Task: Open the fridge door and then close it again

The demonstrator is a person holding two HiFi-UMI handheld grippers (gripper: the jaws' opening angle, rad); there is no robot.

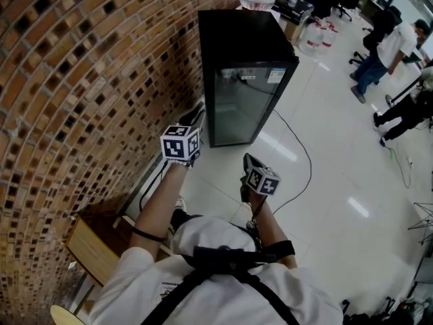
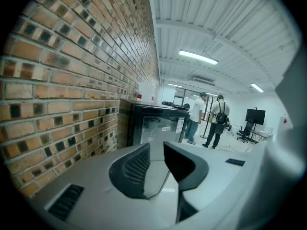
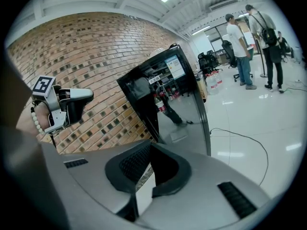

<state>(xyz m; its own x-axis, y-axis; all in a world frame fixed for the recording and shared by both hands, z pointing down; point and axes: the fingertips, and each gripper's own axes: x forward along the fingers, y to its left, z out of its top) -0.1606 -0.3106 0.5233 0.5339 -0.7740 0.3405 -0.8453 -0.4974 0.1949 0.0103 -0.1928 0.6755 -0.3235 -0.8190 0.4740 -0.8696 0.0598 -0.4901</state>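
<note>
Against the brick wall, the black fridge is standing on the pale floor with its glass door closed and a cable trailing from its foot. Both tongs are hovering short of it, touching nothing. The left tongs are sitting slightly parted and empty, and the right tongs are sitting clenched on nothing.

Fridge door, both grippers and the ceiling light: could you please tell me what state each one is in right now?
fridge door: closed.
left gripper: open a little, nothing in it.
right gripper: shut, empty.
ceiling light: on.
</note>
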